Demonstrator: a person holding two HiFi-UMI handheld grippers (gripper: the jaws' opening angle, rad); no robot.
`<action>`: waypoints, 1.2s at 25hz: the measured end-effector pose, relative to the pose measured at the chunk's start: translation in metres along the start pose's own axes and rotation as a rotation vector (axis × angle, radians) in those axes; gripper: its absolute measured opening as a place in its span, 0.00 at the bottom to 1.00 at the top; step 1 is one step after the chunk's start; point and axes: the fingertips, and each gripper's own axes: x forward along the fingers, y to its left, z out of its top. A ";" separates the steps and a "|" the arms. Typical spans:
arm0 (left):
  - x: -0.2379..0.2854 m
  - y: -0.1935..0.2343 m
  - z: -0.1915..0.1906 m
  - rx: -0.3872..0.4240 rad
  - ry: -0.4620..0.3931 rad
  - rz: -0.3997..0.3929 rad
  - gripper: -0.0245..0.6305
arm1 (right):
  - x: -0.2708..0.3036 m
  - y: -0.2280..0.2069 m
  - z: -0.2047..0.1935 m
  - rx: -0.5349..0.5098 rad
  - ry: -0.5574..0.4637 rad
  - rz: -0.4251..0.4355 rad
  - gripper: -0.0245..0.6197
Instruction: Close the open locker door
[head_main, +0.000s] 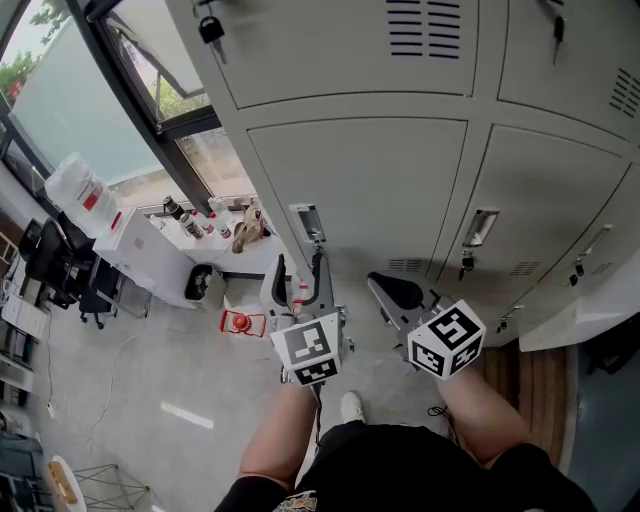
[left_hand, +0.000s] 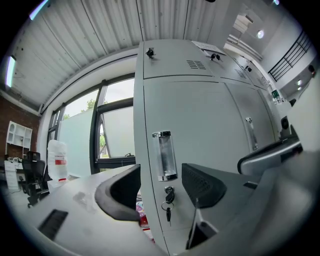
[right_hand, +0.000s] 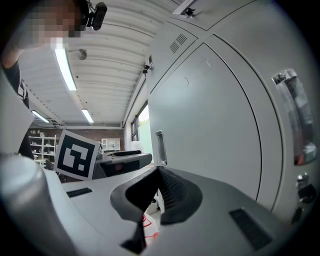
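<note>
The grey locker door (head_main: 360, 190) in the bottom row lies flush with its neighbours. Its chrome handle (head_main: 308, 222) sits at the left edge, with a key (left_hand: 169, 197) hanging in the lock just below it. My left gripper (head_main: 300, 272) hovers just short of that handle (left_hand: 165, 155), jaws open and nothing between the pads. My right gripper (head_main: 395, 292) is beside it to the right, a little back from the door, its jaws shut and empty (right_hand: 159, 192). The same door (right_hand: 210, 125) fills the right gripper view.
More closed locker doors (head_main: 560, 210) with handles and keys stand to the right and above. A large window (head_main: 90, 100) is at the left, with a white desk (head_main: 150, 255) carrying bottles, and a red object (head_main: 238, 322) on the floor. Office chairs (head_main: 60, 265) sit far left.
</note>
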 end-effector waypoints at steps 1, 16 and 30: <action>-0.005 -0.002 0.000 0.000 0.002 0.002 0.40 | -0.004 0.003 0.000 -0.002 0.000 0.006 0.12; -0.085 -0.044 0.011 0.006 0.016 0.019 0.40 | -0.074 0.039 0.003 -0.028 -0.005 0.061 0.12; -0.140 -0.059 -0.005 -0.020 0.071 -0.006 0.29 | -0.094 0.072 -0.028 0.010 0.033 0.125 0.12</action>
